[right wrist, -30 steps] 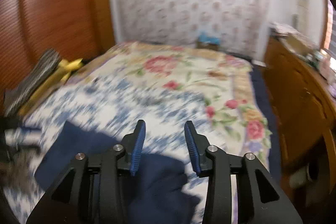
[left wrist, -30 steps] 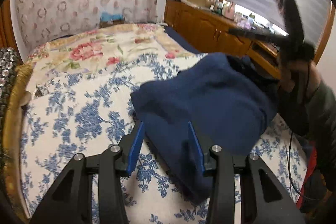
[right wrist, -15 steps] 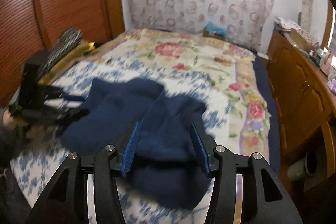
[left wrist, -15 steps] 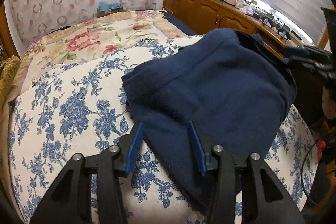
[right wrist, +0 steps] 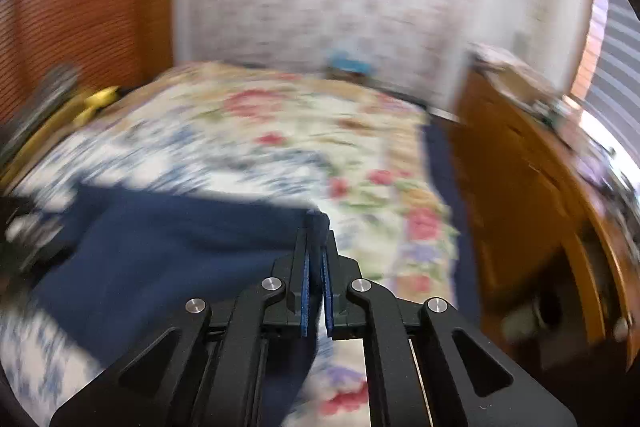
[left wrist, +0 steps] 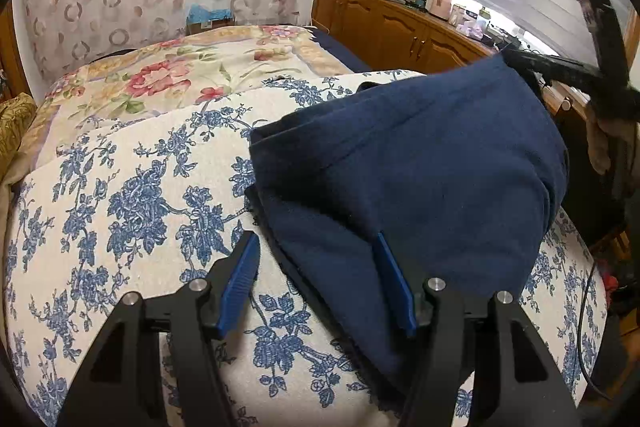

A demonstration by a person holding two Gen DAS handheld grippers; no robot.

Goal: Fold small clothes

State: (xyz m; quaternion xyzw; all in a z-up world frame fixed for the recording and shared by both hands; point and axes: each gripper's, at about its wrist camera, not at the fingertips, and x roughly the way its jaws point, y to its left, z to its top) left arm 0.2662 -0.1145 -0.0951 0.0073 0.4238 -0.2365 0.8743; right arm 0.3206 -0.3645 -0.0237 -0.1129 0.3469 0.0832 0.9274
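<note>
A navy blue garment [left wrist: 420, 167] lies bunched on the blue-flowered bedspread [left wrist: 132, 207]. My left gripper [left wrist: 315, 239] hovers low over its near edge. Its jaws are opening, the cloth edge lies between them, and the pads do not press on it. In the left wrist view my right gripper [left wrist: 516, 58] holds the garment's far corner up at the upper right, a hand [left wrist: 600, 143] behind it. The blurred right wrist view shows that gripper [right wrist: 316, 235] shut on a corner of the navy cloth [right wrist: 160, 259].
A pink-flowered quilt [left wrist: 192, 75] covers the far half of the bed. Wooden cabinets [left wrist: 392, 23] with clutter on top run along the right wall. A yellow cushion [left wrist: 12, 123] lies at the left edge, and a blue box [left wrist: 210, 17] sits by the wall. A cable hangs at the lower right.
The right gripper has gone from open over the garment to shut on its corner, and its view has swung right. The left jaws have spread wider and sunk slightly.
</note>
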